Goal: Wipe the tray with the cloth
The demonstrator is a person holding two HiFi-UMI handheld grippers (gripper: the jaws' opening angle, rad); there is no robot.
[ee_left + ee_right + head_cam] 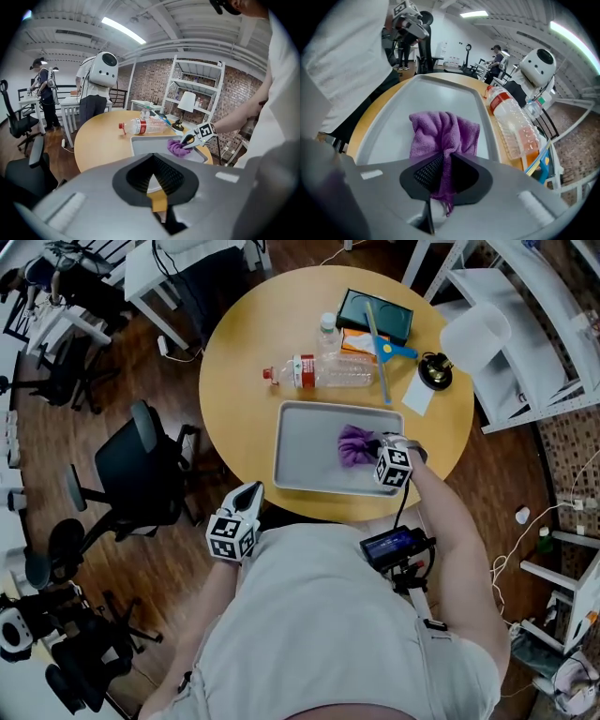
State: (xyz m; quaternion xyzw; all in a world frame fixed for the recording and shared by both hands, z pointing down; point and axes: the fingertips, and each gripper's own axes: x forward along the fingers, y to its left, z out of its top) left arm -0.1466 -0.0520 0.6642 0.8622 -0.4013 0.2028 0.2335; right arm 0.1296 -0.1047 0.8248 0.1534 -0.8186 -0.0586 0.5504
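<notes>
Our right tool (pixel 445 174) is clenched on a fold of the purple cloth (pixel 443 133), which lies bunched on the right part of the grey tray (pixel 305 442). Our left tool (pixel 152 177) hangs shut on nothing, off the table (pixel 239 362) at its near edge, so nothing braces the tray. We judge 3 risks. A hard stroke could slide the tray, which sits close to the table's near edge. A stroke away from us could nudge the bottle (pixel 323 371) lying just beyond the far rim. And because only 1 narrow fold is pinched, drag might pull the cloth free, or leave the corners unwiped.
</notes>
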